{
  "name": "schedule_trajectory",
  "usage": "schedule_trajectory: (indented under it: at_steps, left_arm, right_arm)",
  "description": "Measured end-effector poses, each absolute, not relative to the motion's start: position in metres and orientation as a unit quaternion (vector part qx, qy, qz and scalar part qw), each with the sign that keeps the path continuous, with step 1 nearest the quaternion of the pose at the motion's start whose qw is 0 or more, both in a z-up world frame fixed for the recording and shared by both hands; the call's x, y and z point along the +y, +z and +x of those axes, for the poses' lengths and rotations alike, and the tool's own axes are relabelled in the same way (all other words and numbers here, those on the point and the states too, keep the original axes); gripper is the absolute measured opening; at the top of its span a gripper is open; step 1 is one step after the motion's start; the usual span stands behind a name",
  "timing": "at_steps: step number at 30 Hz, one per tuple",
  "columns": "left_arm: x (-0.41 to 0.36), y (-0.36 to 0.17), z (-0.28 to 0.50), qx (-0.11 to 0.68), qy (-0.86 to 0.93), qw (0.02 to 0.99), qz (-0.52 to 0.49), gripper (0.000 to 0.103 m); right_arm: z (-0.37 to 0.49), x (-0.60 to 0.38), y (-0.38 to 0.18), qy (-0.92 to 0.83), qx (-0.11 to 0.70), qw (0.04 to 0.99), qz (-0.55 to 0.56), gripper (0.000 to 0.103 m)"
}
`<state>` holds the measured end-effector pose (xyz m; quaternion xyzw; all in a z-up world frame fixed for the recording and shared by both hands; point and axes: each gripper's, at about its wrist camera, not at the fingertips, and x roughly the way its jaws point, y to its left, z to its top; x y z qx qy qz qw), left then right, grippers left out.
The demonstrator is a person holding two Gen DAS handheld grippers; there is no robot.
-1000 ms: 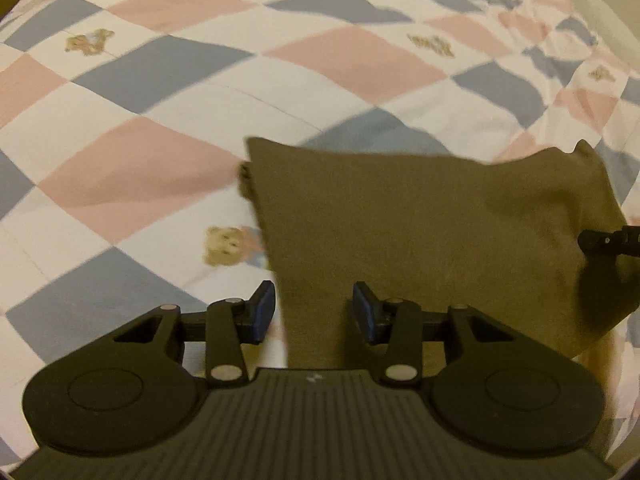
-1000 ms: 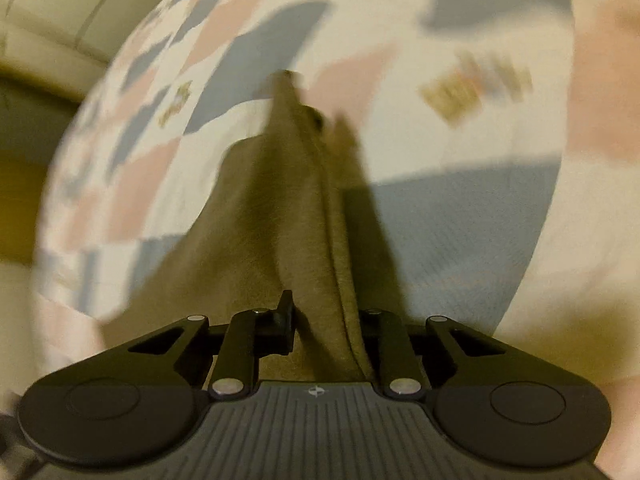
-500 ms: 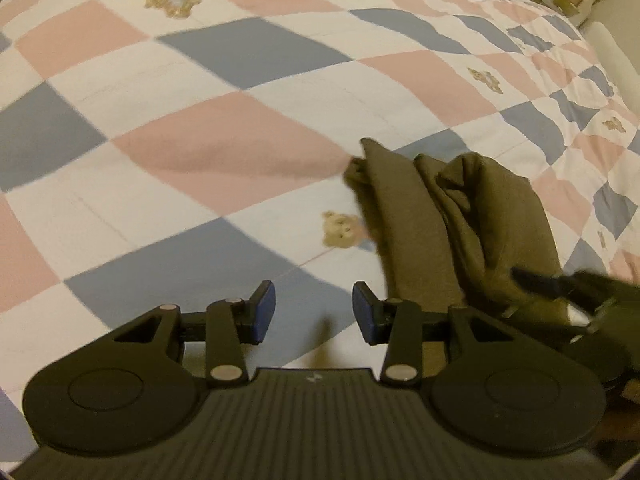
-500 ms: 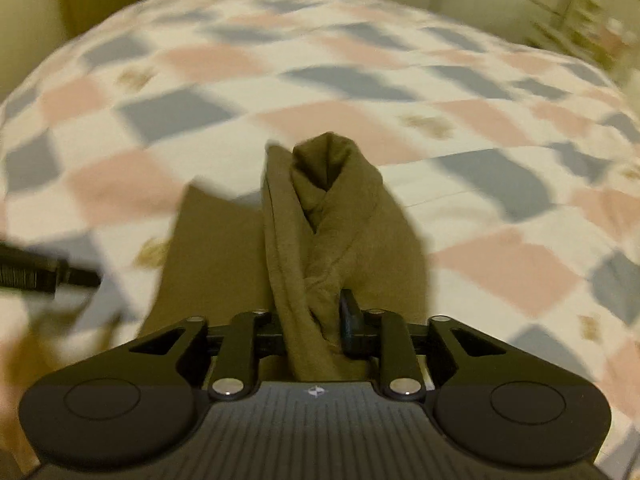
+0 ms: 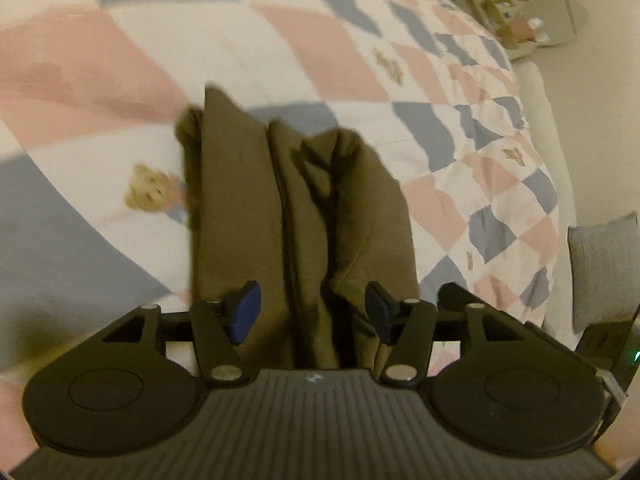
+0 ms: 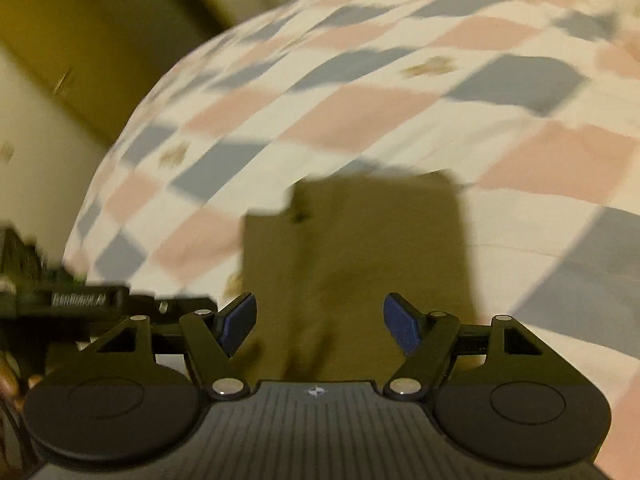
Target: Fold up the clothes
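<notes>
Nearest in the left wrist view, the left hand-held gripper (image 5: pixel 312 314) stands spread, its blue pads apart with nothing pinched between them. The olive garment (image 5: pixel 296 216) passes under the gap between the fingers and runs away from the camera as a long, narrow bundle on the bed (image 5: pixel 120 60). Its left part lies as a flat band, while the right part is bunched into soft ridges. With the jaws wide and right over the near end of the cloth, the tool seems placed either to take that end or to have just let it go; the pictures fit both.

In the right wrist view, the right hand-held gripper (image 6: pixel 319 324) is likewise released, fingers wide and empty. The same garment (image 6: pixel 360 240) shows here as a roughly square, flat olive patch whose near edge lies beneath the gap and reaches on over the bedspread. This frame is smeared, so I cannot be sure how many layers lie there or how even the edges are. At the left edge the other tool's black body (image 6: pixel 80 300) juts in, so the two tools sit close, both at the garment's near side.

Farther off, the checked pink, blue and white bedspread (image 6: pixel 400 100) spreads beyond the cloth, a bear print (image 5: pixel 150 192) just left of the bundle, and a grey cushion (image 5: pixel 604 264) lies off the bed's right side.
</notes>
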<state>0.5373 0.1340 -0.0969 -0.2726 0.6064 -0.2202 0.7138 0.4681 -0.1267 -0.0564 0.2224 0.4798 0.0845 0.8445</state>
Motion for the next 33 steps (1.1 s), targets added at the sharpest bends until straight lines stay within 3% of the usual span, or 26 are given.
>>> schedule_trajectory:
  at_steps: [3,8,12,14,15,20,22,26,30,32,33]
  left_arm:
    - [0.132,-0.114,0.54,0.61,-0.213,0.69,-0.325,0.058]
    - [0.129,-0.129,0.543,0.601,-0.223,0.66,-0.392,0.059]
    - [0.113,-0.133,0.549,0.609,-0.226,0.662,-0.374,0.057]
    - [0.101,-0.129,0.552,0.61,-0.231,0.677,-0.341,0.038]
    - [0.098,-0.123,0.55,0.604,-0.234,0.692,-0.318,0.016]
    - [0.098,-0.084,0.538,0.552,-0.24,0.768,-0.219,0.011]
    - [0.108,-0.063,0.529,0.519,-0.237,0.8,-0.187,0.0]
    - [0.132,-0.031,0.514,0.465,-0.225,0.845,-0.14,0.0]
    - [0.145,-0.057,0.525,0.525,-0.213,0.799,-0.203,0.001]
    - [0.143,-0.069,0.532,0.536,-0.212,0.78,-0.243,0.018]
    - [0.142,-0.076,0.536,0.543,-0.211,0.769,-0.263,0.044]
  right_arm:
    - [0.469,-0.161,-0.064,0.035,0.48,0.84,0.252,0.071]
    - [0.473,-0.191,-0.087,-0.007,0.493,0.826,0.273,0.065]
    - [0.477,-0.195,-0.107,-0.005,0.501,0.816,0.289,0.065]
    - [0.478,-0.196,-0.114,0.0,0.502,0.811,0.299,0.065]
    - [0.478,-0.198,-0.115,0.001,0.502,0.81,0.303,0.065]
    - [0.476,-0.204,-0.114,0.001,0.496,0.811,0.309,0.063]
    - [0.476,-0.207,-0.111,0.001,0.493,0.813,0.309,0.063]
    - [0.479,-0.199,-0.105,0.02,0.486,0.822,0.296,0.061]
    - [0.487,-0.177,-0.107,0.043,0.492,0.826,0.273,0.061]
    - [0.489,-0.17,-0.109,0.041,0.493,0.828,0.265,0.061]
    - [0.489,-0.167,-0.11,0.039,0.493,0.829,0.261,0.061]
